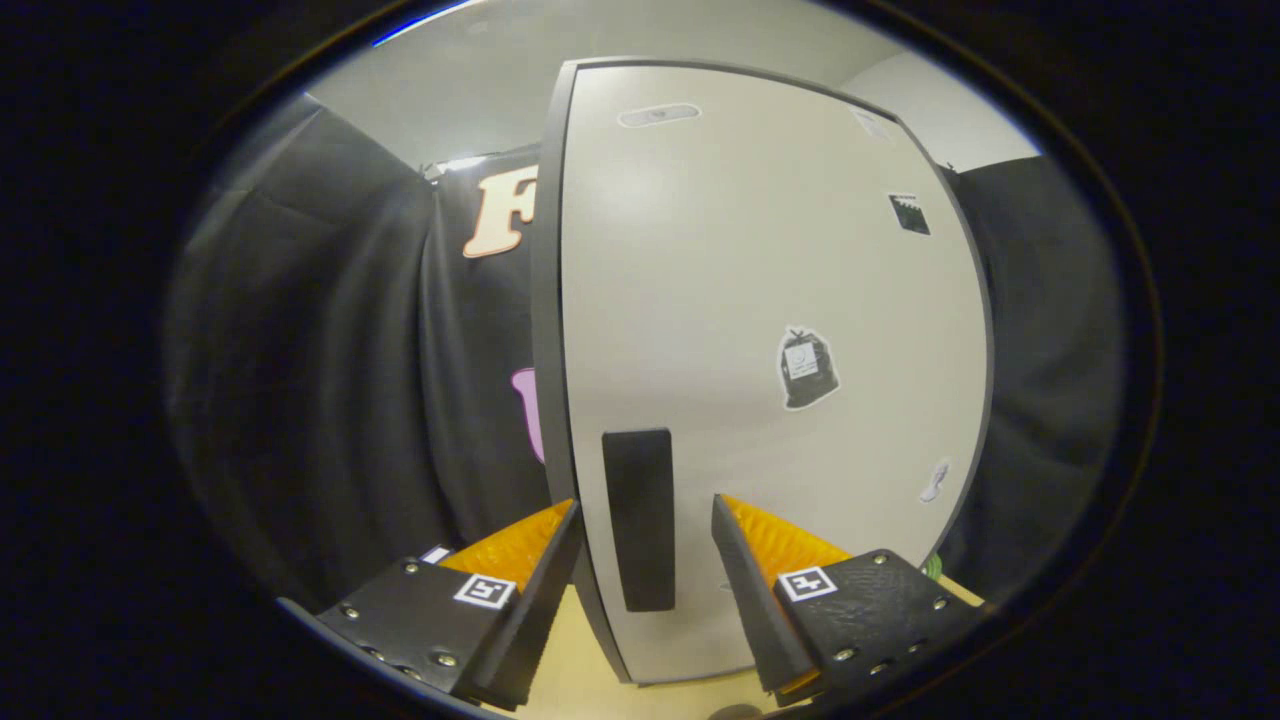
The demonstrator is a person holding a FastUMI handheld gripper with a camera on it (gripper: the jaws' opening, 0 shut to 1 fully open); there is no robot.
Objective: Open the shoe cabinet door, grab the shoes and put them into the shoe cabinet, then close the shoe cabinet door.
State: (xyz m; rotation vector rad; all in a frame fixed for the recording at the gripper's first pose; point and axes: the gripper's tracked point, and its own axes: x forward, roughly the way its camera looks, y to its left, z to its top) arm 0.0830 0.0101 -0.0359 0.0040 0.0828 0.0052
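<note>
Gripper view shows our jaws spread wide and empty around the dark handle [640,518] of the closed shoe cabinet door [770,330], lined up, we judge, to clamp it and pull.

The gripper view rides on the gripper [645,520], low and very near, facing straight at the cabinet door [770,300], its handle [640,520] between the spread fingers [545,560], booth wall to both sides.
</note>
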